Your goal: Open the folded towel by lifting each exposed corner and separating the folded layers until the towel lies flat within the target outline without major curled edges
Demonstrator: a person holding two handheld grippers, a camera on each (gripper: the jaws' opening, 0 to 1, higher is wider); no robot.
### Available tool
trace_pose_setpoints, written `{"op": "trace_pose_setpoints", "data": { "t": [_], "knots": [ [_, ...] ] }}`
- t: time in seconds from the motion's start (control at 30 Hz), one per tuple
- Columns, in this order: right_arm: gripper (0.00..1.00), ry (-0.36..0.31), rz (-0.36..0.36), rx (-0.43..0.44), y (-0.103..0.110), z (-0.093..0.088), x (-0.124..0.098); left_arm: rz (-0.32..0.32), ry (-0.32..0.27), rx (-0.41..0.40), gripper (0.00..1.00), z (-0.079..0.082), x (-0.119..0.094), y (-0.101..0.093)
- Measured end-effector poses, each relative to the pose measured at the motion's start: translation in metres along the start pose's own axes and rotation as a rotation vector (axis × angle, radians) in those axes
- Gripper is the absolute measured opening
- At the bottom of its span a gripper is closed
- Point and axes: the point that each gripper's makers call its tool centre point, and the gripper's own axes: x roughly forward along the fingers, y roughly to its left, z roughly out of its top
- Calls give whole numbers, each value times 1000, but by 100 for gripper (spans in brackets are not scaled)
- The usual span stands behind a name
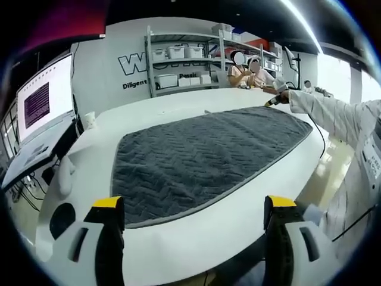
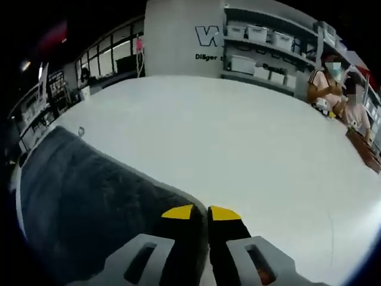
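A dark grey towel (image 1: 202,158) with a zigzag weave lies spread on the white table (image 1: 196,235). In the left gripper view my left gripper (image 1: 193,204) stands wide open over the table's near edge, short of the towel's near hem, with nothing between its yellow-tipped jaws. My right gripper (image 1: 275,101) shows at the towel's far right corner, held out on a white sleeve (image 1: 333,116). In the right gripper view the towel (image 2: 83,202) fills the lower left, and its pale hem runs into my right gripper (image 2: 201,213), whose jaws are shut on that corner.
Shelves (image 1: 181,62) with white bins stand against the back wall, and two people (image 1: 247,68) sit beyond the table. A monitor (image 1: 44,98) stands at the left, with a small white object (image 1: 89,120) on the table near it. Bare table (image 2: 238,149) stretches beyond the towel.
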Motion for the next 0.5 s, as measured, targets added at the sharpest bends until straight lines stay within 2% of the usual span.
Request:
{"op": "trace_pose_setpoints", "data": {
  "t": [0.2,0.37,0.5],
  "knots": [
    [0,-13,-7,-44,-5,4,4,1,3,-3,96,-3,1,-1],
    [0,-9,-44,-166,1,2,2,0,3,-6,96,-4,3,-2],
    [0,0,-71,-219,1,3,2,0,12,-11,96,-8,6,-3]
  ]
}}
